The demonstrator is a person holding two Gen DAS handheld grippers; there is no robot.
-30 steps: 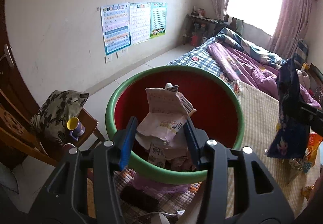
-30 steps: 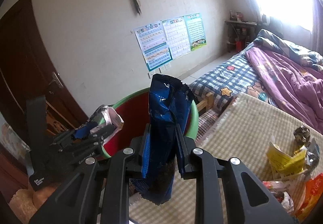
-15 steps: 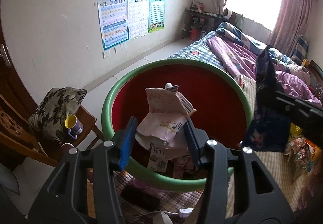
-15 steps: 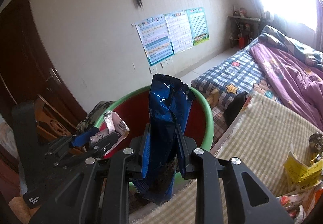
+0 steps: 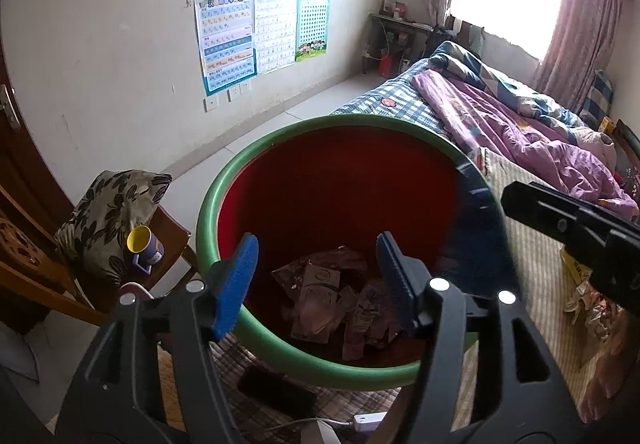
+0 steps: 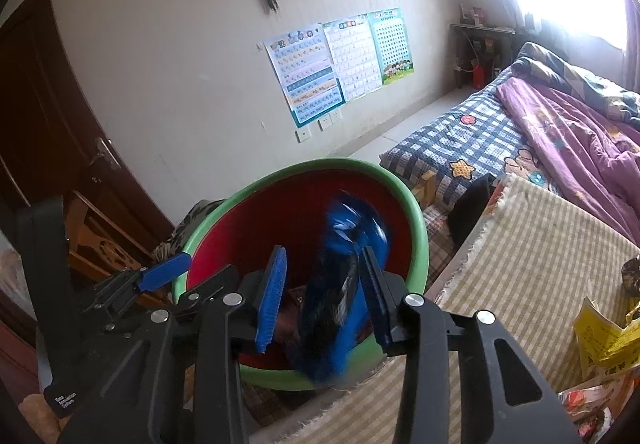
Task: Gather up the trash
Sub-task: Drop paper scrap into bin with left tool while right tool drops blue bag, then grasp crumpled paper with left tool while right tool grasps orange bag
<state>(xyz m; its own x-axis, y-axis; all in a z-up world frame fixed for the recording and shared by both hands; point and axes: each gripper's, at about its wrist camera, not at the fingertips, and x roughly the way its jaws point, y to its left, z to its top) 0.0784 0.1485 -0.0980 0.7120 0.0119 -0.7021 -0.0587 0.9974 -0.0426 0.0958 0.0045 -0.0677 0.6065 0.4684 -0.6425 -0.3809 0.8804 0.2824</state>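
A red bin with a green rim (image 5: 280,141) (image 6: 416,219) stands beside the bed. Crumpled paper trash (image 5: 320,296) lies on its bottom. My left gripper (image 5: 316,276) is open and empty over the bin's near rim. My right gripper (image 6: 324,296) is open; a blue snack wrapper (image 6: 340,292) is blurred between its fingers, falling loose into the bin. The same wrapper shows as a dark blur in the left wrist view (image 5: 476,236), by the right gripper's arm (image 5: 568,219).
A striped mat (image 6: 532,256) on the bed holds more wrappers at the right (image 6: 600,336). A wooden chair with a cushion and a yellow-and-purple cup (image 5: 144,248) stands left of the bin. A dark phone (image 5: 276,392) and a white charger lie below the bin.
My left gripper opened and its paper carton dropped into the bin. My right gripper moved over the bin and opened; the blue wrapper is falling from it.
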